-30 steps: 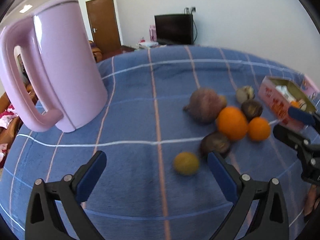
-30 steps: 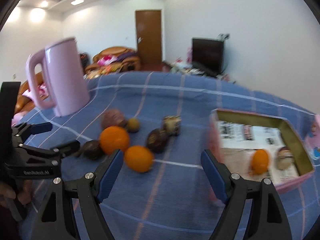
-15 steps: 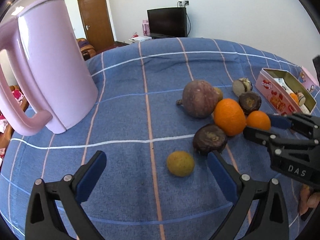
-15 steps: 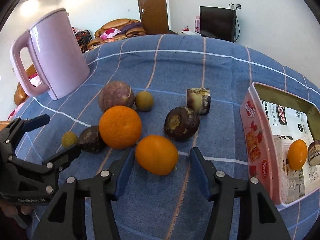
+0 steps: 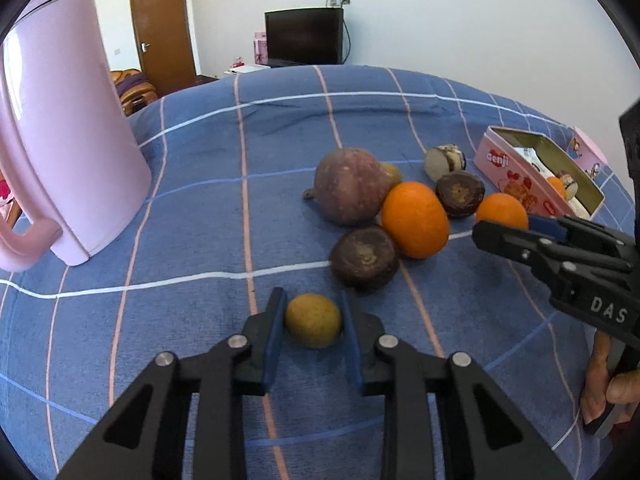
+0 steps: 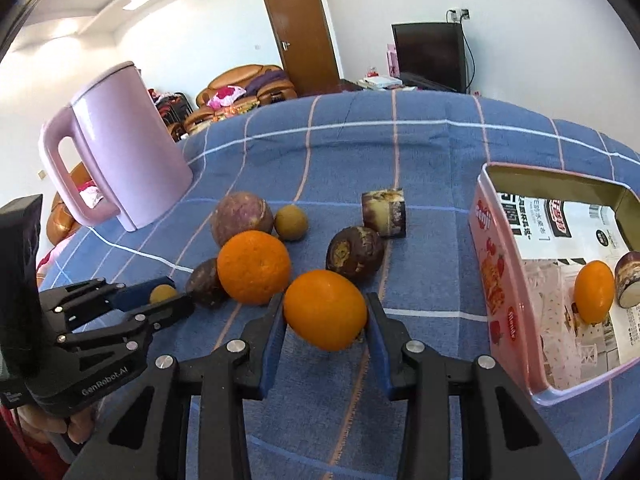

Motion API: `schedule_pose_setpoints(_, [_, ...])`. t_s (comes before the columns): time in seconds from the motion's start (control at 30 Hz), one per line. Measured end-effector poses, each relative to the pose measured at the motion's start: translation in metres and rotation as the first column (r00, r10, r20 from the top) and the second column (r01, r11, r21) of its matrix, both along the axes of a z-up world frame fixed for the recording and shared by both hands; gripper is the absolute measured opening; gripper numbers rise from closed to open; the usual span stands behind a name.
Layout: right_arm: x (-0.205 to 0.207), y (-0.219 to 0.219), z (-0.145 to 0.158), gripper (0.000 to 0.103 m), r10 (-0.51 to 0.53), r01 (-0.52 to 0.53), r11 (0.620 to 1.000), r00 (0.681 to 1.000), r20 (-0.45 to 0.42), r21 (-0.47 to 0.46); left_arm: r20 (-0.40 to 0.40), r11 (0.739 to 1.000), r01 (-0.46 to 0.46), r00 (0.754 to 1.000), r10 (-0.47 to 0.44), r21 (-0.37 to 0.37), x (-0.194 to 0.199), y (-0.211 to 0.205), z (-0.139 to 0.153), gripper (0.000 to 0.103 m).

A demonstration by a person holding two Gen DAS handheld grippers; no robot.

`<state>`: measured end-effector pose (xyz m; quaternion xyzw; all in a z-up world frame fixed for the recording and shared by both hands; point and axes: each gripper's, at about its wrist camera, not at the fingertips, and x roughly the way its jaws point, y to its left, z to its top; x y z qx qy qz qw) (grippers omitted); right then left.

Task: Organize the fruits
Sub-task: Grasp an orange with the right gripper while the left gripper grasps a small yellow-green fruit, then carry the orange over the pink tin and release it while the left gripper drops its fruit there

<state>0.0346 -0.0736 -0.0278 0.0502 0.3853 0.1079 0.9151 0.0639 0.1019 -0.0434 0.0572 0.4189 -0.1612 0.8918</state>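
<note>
My left gripper point(image 5: 313, 322) is shut on a small yellow-green fruit point(image 5: 313, 321) that rests on the blue checked cloth. My right gripper point(image 6: 326, 322) is shut on a small orange point(image 6: 325, 309), also low on the cloth. Between them lie a larger orange point(image 6: 253, 267), a big purple-brown round fruit point(image 5: 350, 187), two dark round fruits point(image 5: 364, 258) point(image 6: 355, 253), another yellow-green fruit point(image 6: 291, 222) and a cut chunk point(image 6: 384, 212). The pink tin box point(image 6: 498, 304) at right holds an orange point(image 6: 594, 297) and a dark cut piece point(image 6: 628, 279).
A tall pink kettle point(image 5: 64, 152) stands at the left on the cloth point(image 5: 200, 216). The right gripper's body point(image 5: 568, 268) shows at the right of the left wrist view; the left gripper's body point(image 6: 80, 340) at the left of the right wrist view.
Both grippers moved forward and down and closed: the left around the small yellow-green fruit, the right around the small orange. The other fruits have not moved.
</note>
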Motion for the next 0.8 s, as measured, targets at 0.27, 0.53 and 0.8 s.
schedule_pose_setpoints(0.27, [-0.022, 0.011, 0.027, 0.04, -0.015, 0.046, 0.99, 0.974, 0.227, -0.133, 0.19, 0.973, -0.177, 0.961, 0.203, -0.145, -0.015, 0.023, 0.027, 0.029])
schedule_pose_setpoints(0.53, [-0.035, 0.009, 0.042, 0.04, -0.044, 0.136, 0.964, 0.93, 0.366, -0.23, 0.313, 0.96, -0.231, 0.91, 0.271, -0.158, -0.027, 0.008, 0.038, 0.029])
schedule_pose_setpoints(0.8, [-0.033, -0.015, 0.039, 0.04, -0.088, 0.173, 0.959, 0.935, 0.343, -0.225, 0.335, 0.962, -0.23, 0.904, 0.266, -0.145, -0.033, -0.021, 0.041, 0.029])
